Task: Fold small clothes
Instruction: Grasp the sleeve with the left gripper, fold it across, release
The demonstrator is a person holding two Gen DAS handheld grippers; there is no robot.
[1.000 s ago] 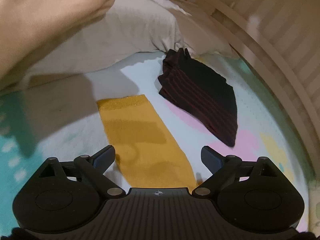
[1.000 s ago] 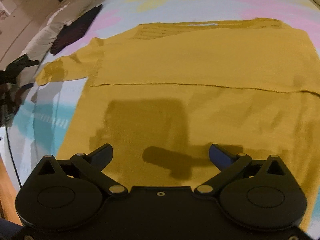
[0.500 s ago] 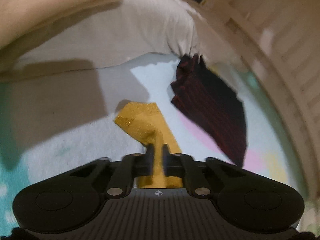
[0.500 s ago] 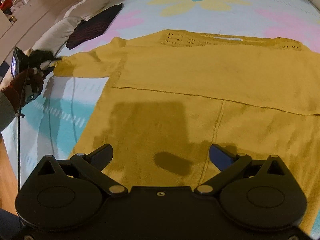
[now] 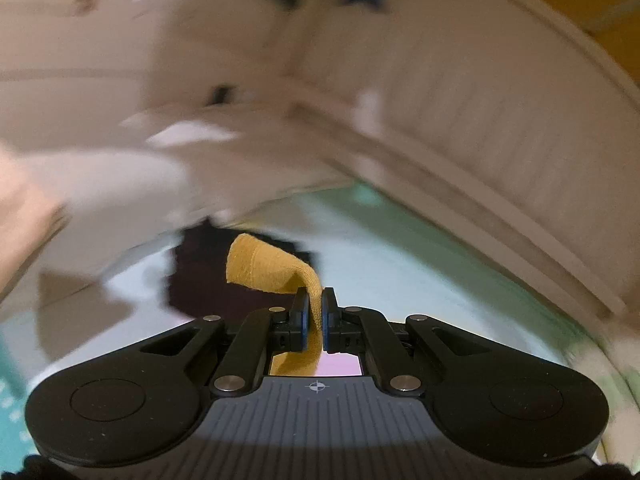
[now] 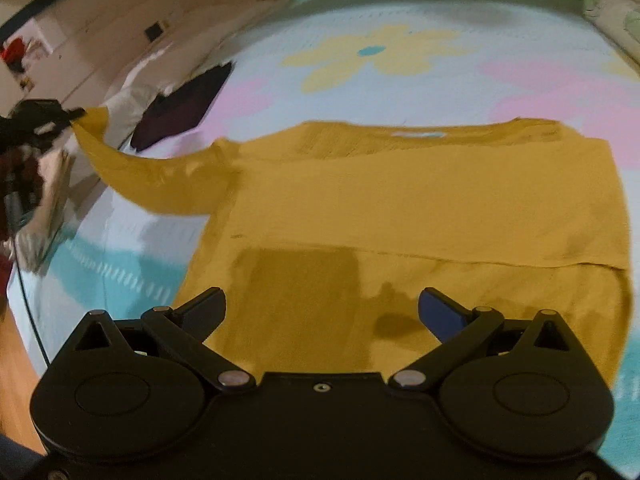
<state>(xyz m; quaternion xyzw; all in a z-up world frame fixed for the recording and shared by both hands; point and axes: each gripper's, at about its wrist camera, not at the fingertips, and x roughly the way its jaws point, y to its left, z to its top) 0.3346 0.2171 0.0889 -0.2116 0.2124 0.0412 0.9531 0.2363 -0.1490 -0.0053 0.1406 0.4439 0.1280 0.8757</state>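
One soft, light sleeve point(image 5: 272, 266) droops from my left gripper's point(image 5: 314, 322) cuff pinch, while my right gripper point(image 6: 322, 312) hovers spread over the sweater point(image 6: 420, 200).

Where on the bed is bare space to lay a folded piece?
Bare blanket lies beyond the yellow sweater's collar, around the flower print, right of the dark garment. The left edge is crowded: the left gripper lifts the sleeve there.

Mustard-yellow sweater point(image 6: 420, 208) lies flat on the bedspread (one sleeve point(image 6: 132, 168) lifted).
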